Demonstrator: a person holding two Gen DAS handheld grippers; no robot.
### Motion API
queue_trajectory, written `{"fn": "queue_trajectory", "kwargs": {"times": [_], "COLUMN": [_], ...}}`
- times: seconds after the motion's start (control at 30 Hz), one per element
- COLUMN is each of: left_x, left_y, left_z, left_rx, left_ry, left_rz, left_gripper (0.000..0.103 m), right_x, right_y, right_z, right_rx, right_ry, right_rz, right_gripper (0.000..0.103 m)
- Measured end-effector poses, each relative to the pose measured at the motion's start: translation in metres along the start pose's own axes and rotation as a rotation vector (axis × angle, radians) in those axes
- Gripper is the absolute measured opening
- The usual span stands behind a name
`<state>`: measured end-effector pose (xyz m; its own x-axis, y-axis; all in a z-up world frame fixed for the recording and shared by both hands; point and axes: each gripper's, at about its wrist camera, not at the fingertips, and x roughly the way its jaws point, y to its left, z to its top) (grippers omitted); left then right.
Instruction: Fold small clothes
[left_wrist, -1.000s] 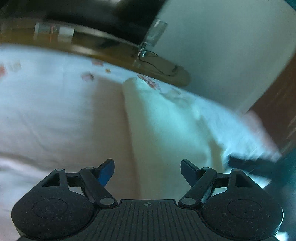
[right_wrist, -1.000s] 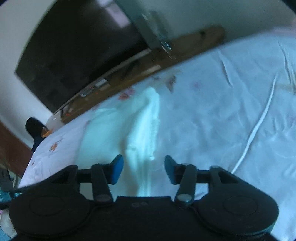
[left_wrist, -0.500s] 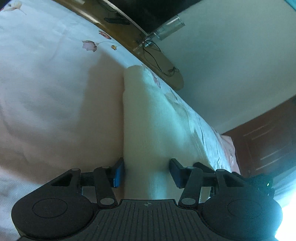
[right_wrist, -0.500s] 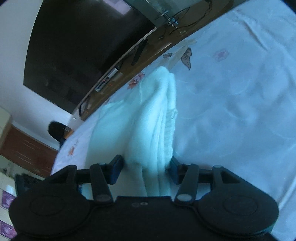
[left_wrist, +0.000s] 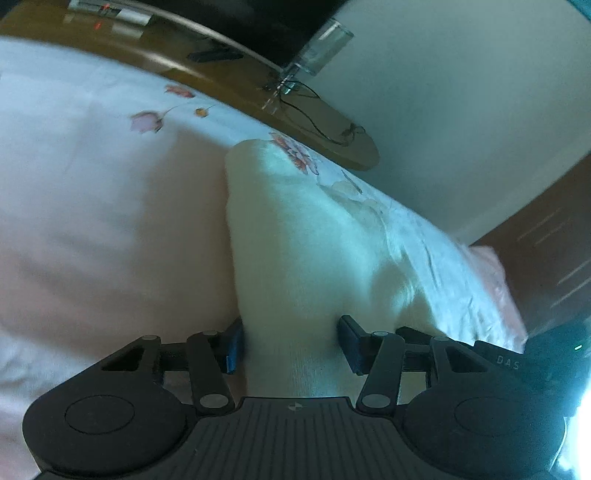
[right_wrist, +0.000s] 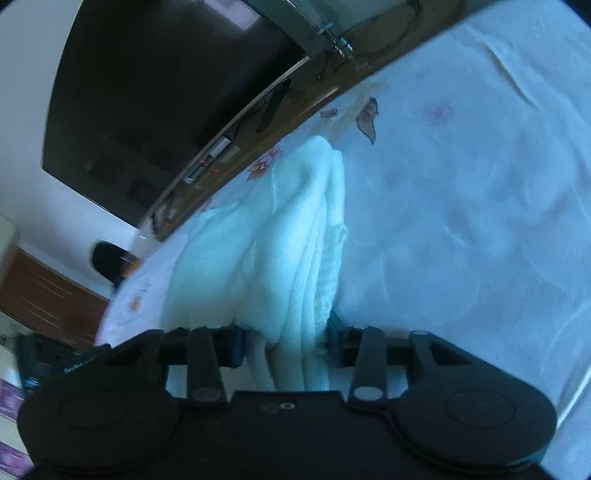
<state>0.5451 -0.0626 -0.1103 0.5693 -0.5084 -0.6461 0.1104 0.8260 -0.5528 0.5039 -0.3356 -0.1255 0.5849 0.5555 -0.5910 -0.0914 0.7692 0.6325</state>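
Observation:
A small white knitted garment (left_wrist: 306, 236) lies on a white flowered bed sheet (left_wrist: 92, 221), stretching away from me toward the far edge. My left gripper (left_wrist: 291, 345) has its jaws closing on the near end of the garment, and both blue pads touch the cloth's sides. In the right wrist view the same garment (right_wrist: 295, 240) rises in bunched folds. My right gripper (right_wrist: 284, 341) is closing on those folds, which are squeezed between its pads.
A wooden ledge (left_wrist: 221, 85) with cables and a clear stand runs along the bed's far edge, below a dark screen (right_wrist: 147, 92). A brown door (left_wrist: 546, 240) stands at the right. Bare sheet (right_wrist: 461, 221) spreads to the right of the garment.
Both grippers have come down and forward onto the garment. Their jaws have narrowed from standing open around the cloth to pressing on it, and the right end is now bunched up.

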Motion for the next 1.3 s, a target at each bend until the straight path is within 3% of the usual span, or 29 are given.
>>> {"fn": "queue_trajectory", "kwargs": {"times": [0.13,0.43,0.8,1.07,1.3], "left_x": [-0.005,-0.029,-0.064,-0.099,-0.163], "left_y": [-0.012,-0.044,-0.049,-0.024,0.040], "left_z": [0.004,0.016,0.031,0.040,0.037], "left_rx": [0.065,0.173,0.229,0.235,0.186], "left_ry": [-0.017,-0.060,-0.103,-0.150,-0.200], "left_rz": [0.031,0.035,0.037,0.094,0.182], "left_gripper": [0.038,0.036,0.036,0.036,0.036], "right_x": [-0.003,-0.028,-0.043,-0.018,0.026], "right_y": [0.018,0.040,0.069,0.103,0.156], "right_z": [-0.005,-0.012,-0.005,-0.003,-0.022], "right_rx": [-0.096,-0.150,-0.172,-0.200,-0.247], "right_ry": [-0.029,-0.095,-0.153,-0.149,-0.091], "right_rz": [-0.071,-0.106,-0.067,-0.011,0.075], "right_gripper": [0.032,0.029,0.029,0.029,0.029]}}
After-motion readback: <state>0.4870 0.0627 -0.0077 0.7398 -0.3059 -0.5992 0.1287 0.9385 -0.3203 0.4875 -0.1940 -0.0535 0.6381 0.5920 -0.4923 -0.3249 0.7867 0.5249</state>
